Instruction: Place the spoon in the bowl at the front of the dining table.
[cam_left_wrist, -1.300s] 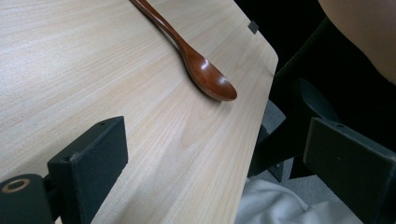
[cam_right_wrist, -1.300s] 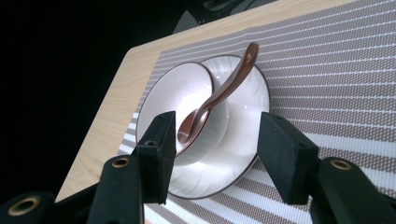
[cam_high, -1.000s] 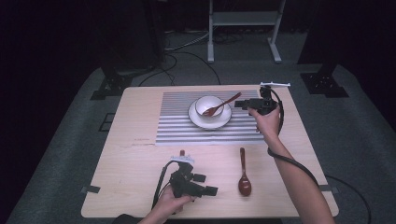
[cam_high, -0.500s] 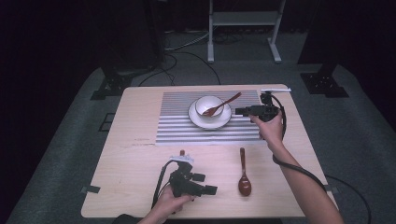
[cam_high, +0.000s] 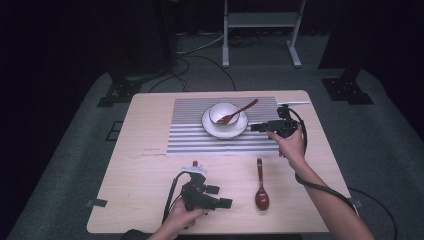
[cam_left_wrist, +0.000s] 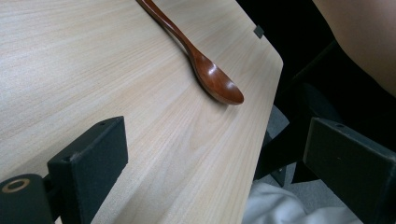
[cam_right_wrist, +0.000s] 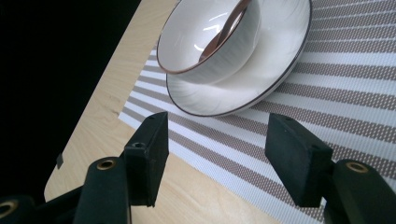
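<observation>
Right tongs (cam_high: 256, 127) gape wide and empty by the plate (cam_high: 224, 129) near the worktop's (cam_high: 150, 165) far edge. Left tongs (cam_high: 220, 196) wide, empty, near front edge, apparently resting; spoon (cam_high: 261, 184) just beside.

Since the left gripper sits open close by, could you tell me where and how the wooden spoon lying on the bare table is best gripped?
Grip the spoon on its slim handle, from above, jaws closing across its width. It lies flat on the table, bowl toward the person; the bowl is wider and curved, so likely a poorer hold. The left gripper would come in from the spoon's left.
</observation>
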